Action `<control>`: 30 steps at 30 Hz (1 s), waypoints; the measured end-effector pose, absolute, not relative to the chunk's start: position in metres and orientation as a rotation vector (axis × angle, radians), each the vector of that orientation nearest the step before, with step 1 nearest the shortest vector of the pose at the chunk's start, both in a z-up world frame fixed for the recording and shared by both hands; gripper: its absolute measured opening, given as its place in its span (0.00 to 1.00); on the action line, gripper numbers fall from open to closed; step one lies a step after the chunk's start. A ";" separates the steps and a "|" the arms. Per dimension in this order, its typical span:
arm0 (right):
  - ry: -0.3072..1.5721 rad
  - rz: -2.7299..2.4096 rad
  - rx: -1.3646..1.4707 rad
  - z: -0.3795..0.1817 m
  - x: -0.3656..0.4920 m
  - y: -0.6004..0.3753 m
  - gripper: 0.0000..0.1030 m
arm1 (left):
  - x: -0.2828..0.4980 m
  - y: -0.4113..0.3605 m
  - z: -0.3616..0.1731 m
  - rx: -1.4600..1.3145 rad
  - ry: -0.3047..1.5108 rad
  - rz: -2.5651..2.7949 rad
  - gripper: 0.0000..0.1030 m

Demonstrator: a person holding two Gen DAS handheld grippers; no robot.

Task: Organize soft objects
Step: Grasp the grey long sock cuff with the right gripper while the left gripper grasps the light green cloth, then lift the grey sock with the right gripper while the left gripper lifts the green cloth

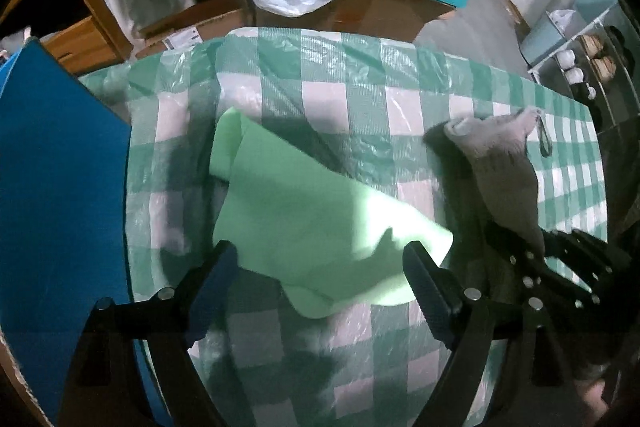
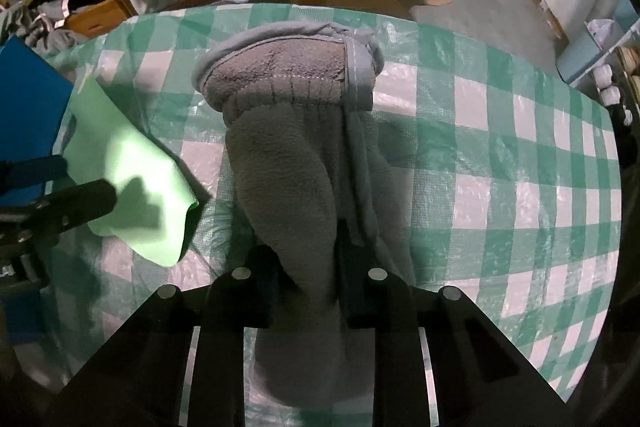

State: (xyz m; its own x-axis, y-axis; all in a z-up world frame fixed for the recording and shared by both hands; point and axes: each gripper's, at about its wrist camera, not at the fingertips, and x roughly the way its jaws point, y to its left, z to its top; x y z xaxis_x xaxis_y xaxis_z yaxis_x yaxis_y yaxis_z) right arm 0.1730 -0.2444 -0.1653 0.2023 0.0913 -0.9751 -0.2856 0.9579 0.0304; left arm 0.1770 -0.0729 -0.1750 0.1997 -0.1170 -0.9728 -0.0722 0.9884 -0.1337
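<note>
Grey fleece mitt pinched in right tool, green cloth beside.

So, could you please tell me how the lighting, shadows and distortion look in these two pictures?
Left wrist view: a bright patch washes out the green cloth, a dark gripper-shaped shadow notches it, and the checkered tablecloth glints; straight edges bow near the rim. Right wrist view: the same shadow falls on the green cloth, the grey fleece item is evenly dim, and the corners vignette black.
</note>
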 end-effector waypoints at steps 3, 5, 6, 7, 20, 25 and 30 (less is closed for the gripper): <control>1.343 0.272 -0.146 -0.159 0.172 -0.246 0.19 | 0.180 -0.080 -0.177 -0.136 1.368 -0.015 0.84; 1.342 0.281 -0.129 -0.156 0.172 -0.245 0.19 | 0.182 -0.085 -0.178 -0.102 1.366 0.002 0.84; 1.343 0.286 -0.118 -0.153 0.172 -0.245 0.19 | 0.183 -0.088 -0.179 -0.080 1.363 0.012 0.84; 1.344 0.289 -0.111 -0.151 0.171 -0.246 0.19 | 0.184 -0.090 -0.180 -0.063 1.362 0.021 0.84; 1.336 0.271 -0.042 -0.131 0.165 -0.257 0.19 | 0.183 -0.115 -0.191 0.108 1.317 0.119 0.84; 1.325 0.273 -0.019 -0.123 0.163 -0.261 0.19 | 0.180 -0.121 -0.189 0.145 1.285 0.110 0.66; 1.319 0.279 -0.002 -0.118 0.161 -0.263 0.19 | 0.177 -0.127 -0.187 0.143 1.267 0.082 0.26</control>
State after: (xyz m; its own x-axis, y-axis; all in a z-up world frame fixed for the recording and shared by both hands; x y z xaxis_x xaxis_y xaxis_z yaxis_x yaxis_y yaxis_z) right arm 0.1607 -0.2633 -0.1183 0.2206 0.2006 -0.9545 -0.2029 0.9667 0.1563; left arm 0.1774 -0.1268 -0.1870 0.2978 0.1403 -0.9443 0.0171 0.9882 0.1522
